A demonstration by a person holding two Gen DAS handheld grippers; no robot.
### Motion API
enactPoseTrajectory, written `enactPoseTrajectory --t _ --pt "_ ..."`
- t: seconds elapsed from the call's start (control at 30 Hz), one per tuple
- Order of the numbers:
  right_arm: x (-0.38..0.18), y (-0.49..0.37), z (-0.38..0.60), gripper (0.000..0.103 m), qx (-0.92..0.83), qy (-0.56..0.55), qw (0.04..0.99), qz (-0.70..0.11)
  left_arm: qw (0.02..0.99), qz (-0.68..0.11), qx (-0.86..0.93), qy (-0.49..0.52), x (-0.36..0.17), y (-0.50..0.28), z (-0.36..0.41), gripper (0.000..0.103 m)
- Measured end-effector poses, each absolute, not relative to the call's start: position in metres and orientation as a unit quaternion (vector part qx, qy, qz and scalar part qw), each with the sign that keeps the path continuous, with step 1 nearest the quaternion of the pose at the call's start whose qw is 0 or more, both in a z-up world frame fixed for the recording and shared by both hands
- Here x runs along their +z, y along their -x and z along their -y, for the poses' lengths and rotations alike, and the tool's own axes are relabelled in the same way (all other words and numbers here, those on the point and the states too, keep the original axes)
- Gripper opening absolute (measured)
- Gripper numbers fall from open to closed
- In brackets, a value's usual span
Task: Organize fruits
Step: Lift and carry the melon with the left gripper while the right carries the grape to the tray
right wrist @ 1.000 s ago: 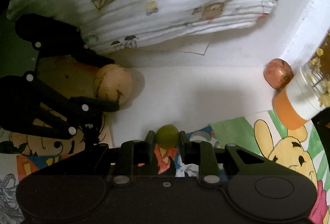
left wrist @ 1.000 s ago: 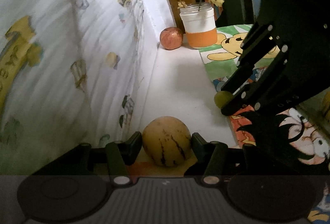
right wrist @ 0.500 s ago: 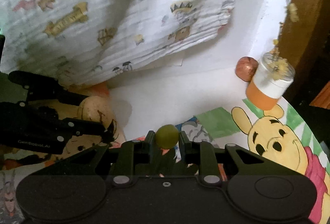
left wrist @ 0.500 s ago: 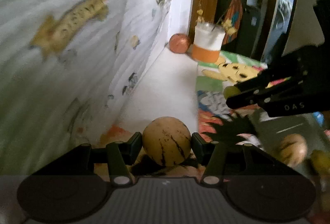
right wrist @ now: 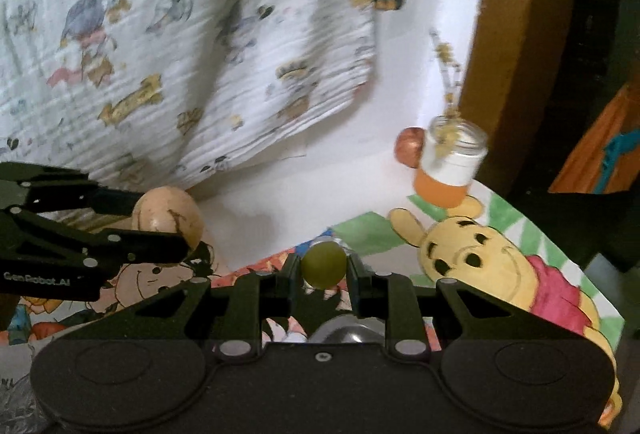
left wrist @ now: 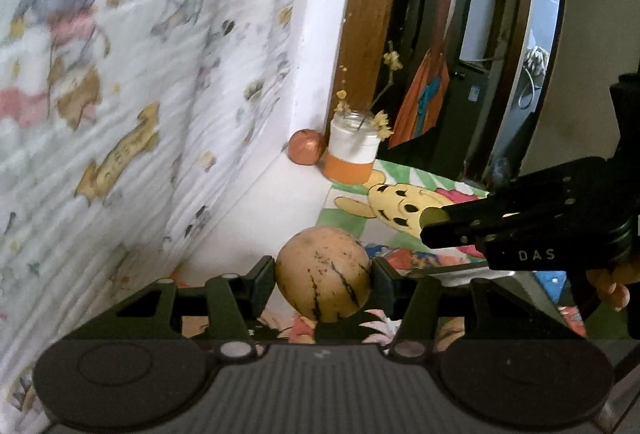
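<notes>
Left wrist view: the left gripper (left wrist: 323, 276) pinches a round tan fruit with dark streaks (left wrist: 322, 274) between its two fingers. A second ago this fruit sat low by the wall; now it is raised clear of the white tabletop (left wrist: 256, 210), with more of the room showing behind it. At the far corner a glass jar (left wrist: 352, 150) with an orange base holds dried yellow flower stems; a reddish fruit (left wrist: 306, 147) sits just beside it, touching the wall.

Right wrist view: the right gripper (right wrist: 322, 268) is pressed tight on a small green fruit (right wrist: 322, 266), likewise lifted since a second ago, above a cartoon-print cloth (right wrist: 480, 254). The left gripper with its tan fruit is at the left edge. A rounded metal shape (right wrist: 340, 330) shows below the fingers; what it is cannot be told.

Both fruits are probably in transit to wherever they get sorted.
</notes>
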State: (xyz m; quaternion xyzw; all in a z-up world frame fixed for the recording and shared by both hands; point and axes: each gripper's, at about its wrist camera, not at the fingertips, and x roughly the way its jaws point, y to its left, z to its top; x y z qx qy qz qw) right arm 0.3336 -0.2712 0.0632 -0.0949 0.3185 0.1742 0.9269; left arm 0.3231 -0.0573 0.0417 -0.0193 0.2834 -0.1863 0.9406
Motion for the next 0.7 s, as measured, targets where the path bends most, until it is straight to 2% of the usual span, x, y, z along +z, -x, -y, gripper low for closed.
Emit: enactPoseTrajectory --t 0.7 --pt "0.066 -0.257 0.352 0.026 0.108 0.036 0.944 -0.309 0.931 -0.302 -0.201 0.045 0.052 -0.272 0.117 0.057"
